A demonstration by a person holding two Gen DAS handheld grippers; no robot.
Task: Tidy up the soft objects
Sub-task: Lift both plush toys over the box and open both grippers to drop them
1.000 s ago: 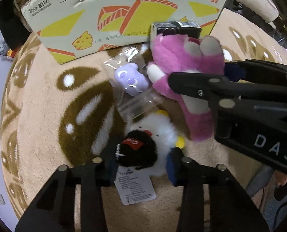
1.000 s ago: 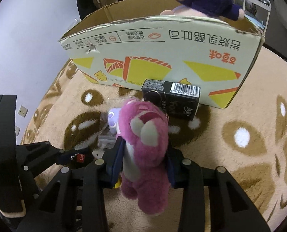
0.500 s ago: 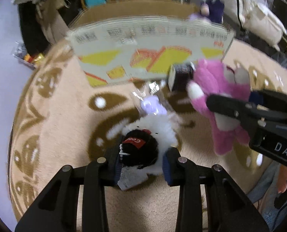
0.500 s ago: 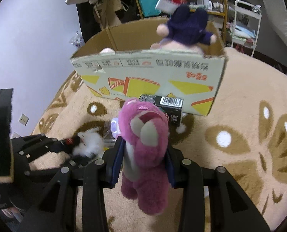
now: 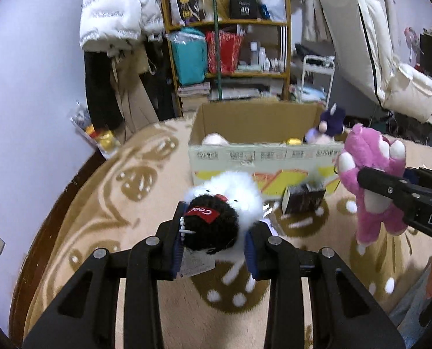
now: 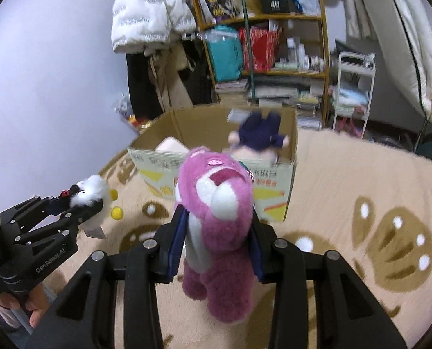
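My left gripper (image 5: pixel 216 241) is shut on a white fluffy plush with a black knitted cap (image 5: pixel 216 218), lifted off the rug; its paper tag hangs below. The same left gripper (image 6: pixel 91 206) and white plush (image 6: pixel 92 192) show at the left of the right wrist view. My right gripper (image 6: pixel 217 238) is shut on a pink bear plush (image 6: pixel 218 218), held upright in the air. That pink bear (image 5: pixel 369 180) hangs at the right of the left wrist view. An open cardboard box (image 5: pixel 259 157) stands ahead on the rug, with a dark purple plush (image 5: pixel 329 125) and pale items inside.
A black carton (image 5: pixel 303 200) lies on the beige patterned rug (image 5: pixel 114 203) in front of the box. A wooden shelf (image 5: pixel 230 52) full of bags, hanging coats and a white cart (image 6: pixel 352 96) stand behind. A hand (image 6: pixel 35 305) grips the left handle.
Both grippers rose off the rug with their plush toys and tilted up, so the box's open top and the room behind came into view. The bagged purple toy stayed below.
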